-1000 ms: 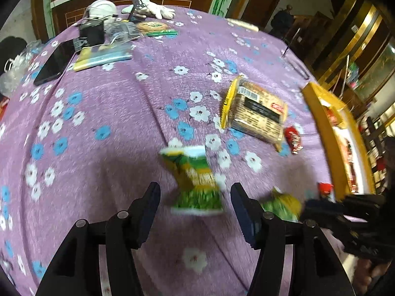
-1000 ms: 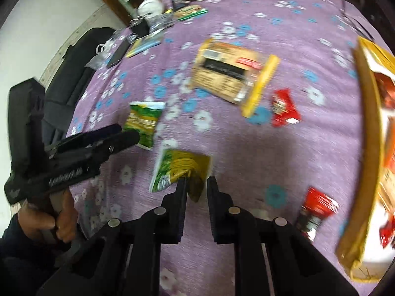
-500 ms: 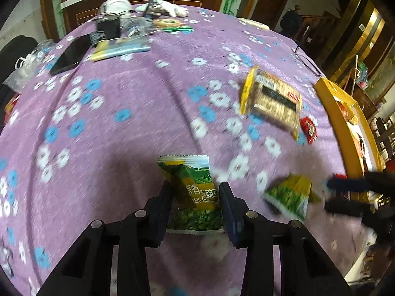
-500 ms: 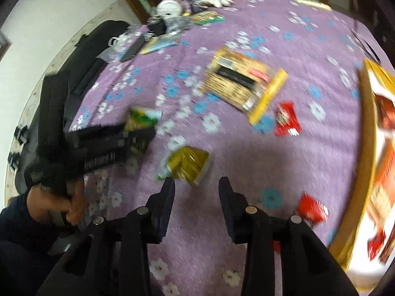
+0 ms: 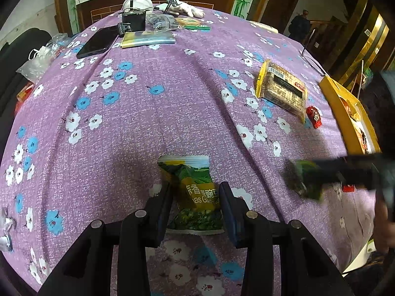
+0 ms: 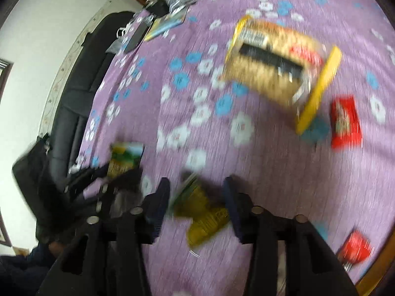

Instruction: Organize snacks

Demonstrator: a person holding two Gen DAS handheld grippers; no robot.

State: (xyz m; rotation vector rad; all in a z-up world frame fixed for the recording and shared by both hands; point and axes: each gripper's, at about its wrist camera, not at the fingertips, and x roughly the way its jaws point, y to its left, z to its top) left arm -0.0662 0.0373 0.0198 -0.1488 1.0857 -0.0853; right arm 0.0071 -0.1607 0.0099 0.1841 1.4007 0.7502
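Between left gripper (image 5: pixel 195 199) pads: green pea packet (image 5: pixel 195 192), clamped, on purple floral tablecloth (image 5: pixel 153 113) | right gripper (image 6: pixel 197 194) jaws just opening, apart, yellow-green packet (image 6: pixel 205 217) between, blurred | biscuit pack (image 5: pixel 282 90), red candy (image 5: pixel 314 117) beyond | yellow box (image 5: pixel 330 93) at right edge

The left gripper (image 5: pixel 195 197) was pointed down and squeezed tight on a green snack bag (image 5: pixel 192 192). The right gripper (image 6: pixel 197 192) had just been opened, its jaws kept apart.
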